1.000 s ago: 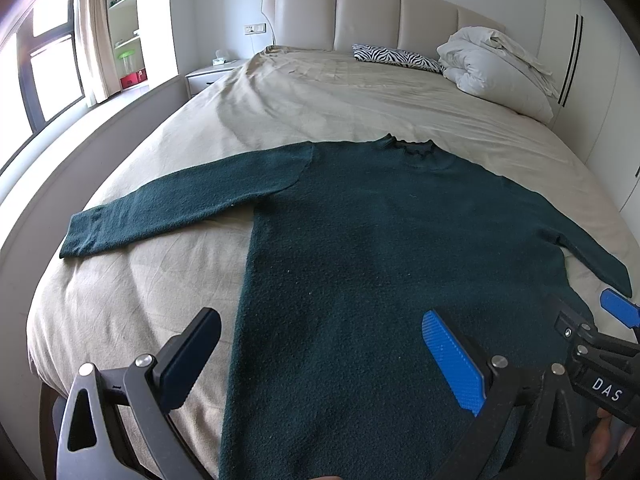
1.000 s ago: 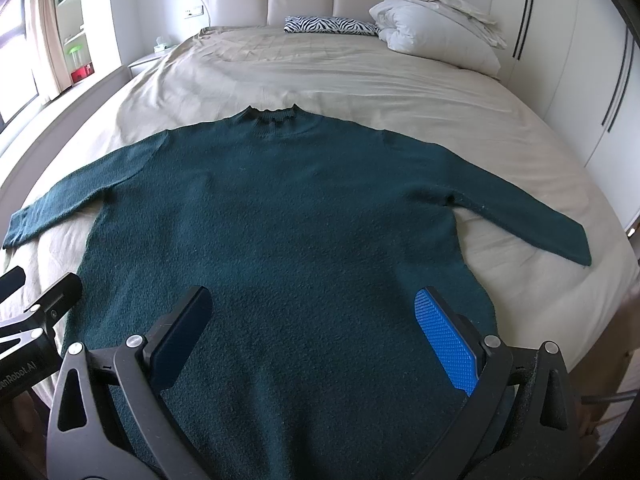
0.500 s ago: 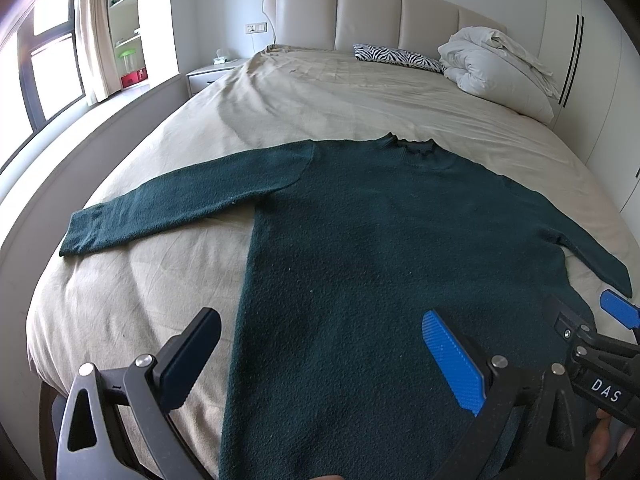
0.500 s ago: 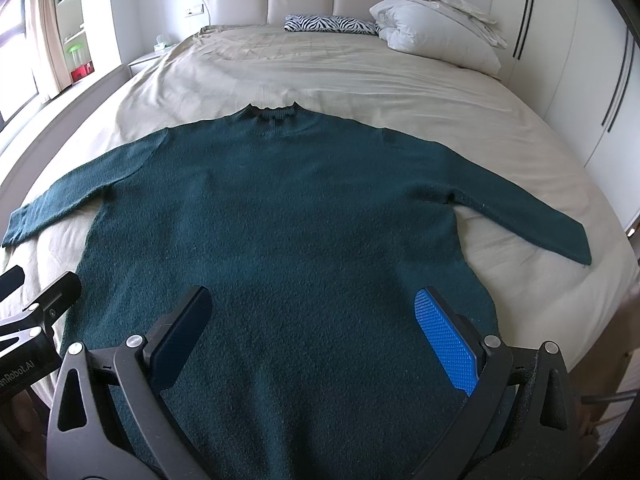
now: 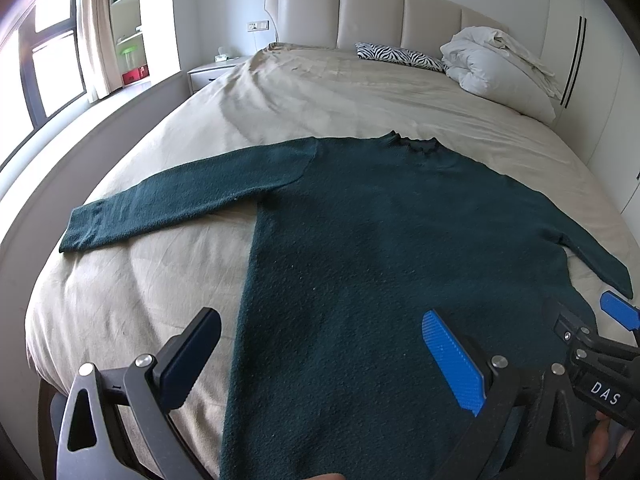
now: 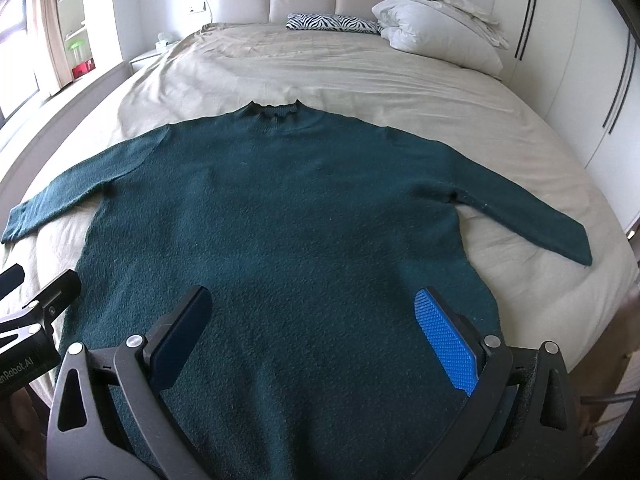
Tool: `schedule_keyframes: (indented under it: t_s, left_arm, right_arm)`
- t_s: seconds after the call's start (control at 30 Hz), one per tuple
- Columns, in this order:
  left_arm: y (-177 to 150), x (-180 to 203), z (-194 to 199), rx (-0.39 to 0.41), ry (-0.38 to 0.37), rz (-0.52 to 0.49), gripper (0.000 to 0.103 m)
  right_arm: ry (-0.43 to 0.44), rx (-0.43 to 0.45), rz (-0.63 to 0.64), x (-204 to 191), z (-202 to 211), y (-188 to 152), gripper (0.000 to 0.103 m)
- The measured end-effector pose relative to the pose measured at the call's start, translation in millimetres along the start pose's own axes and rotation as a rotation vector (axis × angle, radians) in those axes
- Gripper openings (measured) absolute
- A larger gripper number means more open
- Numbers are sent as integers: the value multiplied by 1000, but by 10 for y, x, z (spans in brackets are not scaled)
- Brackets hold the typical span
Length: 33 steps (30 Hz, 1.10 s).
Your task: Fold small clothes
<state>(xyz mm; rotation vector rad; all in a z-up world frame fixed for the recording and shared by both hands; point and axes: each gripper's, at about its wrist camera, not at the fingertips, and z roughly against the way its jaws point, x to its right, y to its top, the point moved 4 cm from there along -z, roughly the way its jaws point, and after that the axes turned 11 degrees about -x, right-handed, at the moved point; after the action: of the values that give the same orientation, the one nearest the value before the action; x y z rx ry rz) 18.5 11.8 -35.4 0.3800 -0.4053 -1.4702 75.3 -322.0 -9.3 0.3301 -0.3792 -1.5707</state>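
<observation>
A dark green knit sweater [image 5: 400,240] lies flat and face up on the beige bed [image 5: 300,92], collar away from me, both sleeves spread out to the sides. It also shows in the right wrist view [image 6: 288,208]. My left gripper [image 5: 320,348] is open and empty above the sweater's lower left part. My right gripper [image 6: 316,332] is open and empty above the sweater's lower middle. The right gripper shows at the right edge of the left wrist view [image 5: 592,344]. The left gripper shows at the left edge of the right wrist view [image 6: 28,320].
A zebra-print pillow [image 5: 400,54] and a bunched white duvet [image 5: 500,68] lie by the padded headboard [image 5: 380,12]. A nightstand [image 5: 212,72] and a window [image 5: 44,64] are at the left. White wardrobe doors [image 6: 580,60] stand at the right.
</observation>
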Motion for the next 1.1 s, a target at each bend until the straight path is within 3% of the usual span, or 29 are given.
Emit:
schedule_keyframes:
  t_s: [0.27,0.47,0.63,0.73,0.77,0.83,0.9,0.97,1.03,1.1]
  left_arm:
    - [-24,-33,-17,4,4,7,103]
    - [-8,-413,-87,24,-85,84,103]
    - [155,-1176,-213,40,-240,314,103]
    - [277,-1664,-235,145,-294,400,103]
    - [307,-1807,-268,145,-294,424,103]
    - [333,-2110,-398,72,-260,504,103]
    - [327,-2450,-494,46,-355,639,103]
    - [304,-2754,-551,101,-448,773,103]
    - [272,-3033,-647,148,-531,905,103]
    - [243,-3276,-802,163,-612,1023,102]
  right_arm:
    - [0,-7,2,-35,-10,6,103]
    - [54,11,16,-131,-26,73,103]
    - [176,90,27,-285,73,258,103]
    - [211,125,67,-456,133,403,103]
    - [234,140,84,-544,158,461,103]
    - [284,161,100,-699,197,557,103]
    - [331,171,109,-864,217,662,101]
    - [397,160,112,-1028,207,758,97]
    - [463,141,103,-1189,182,855,87]
    - [508,120,91,-1276,132,925,83]
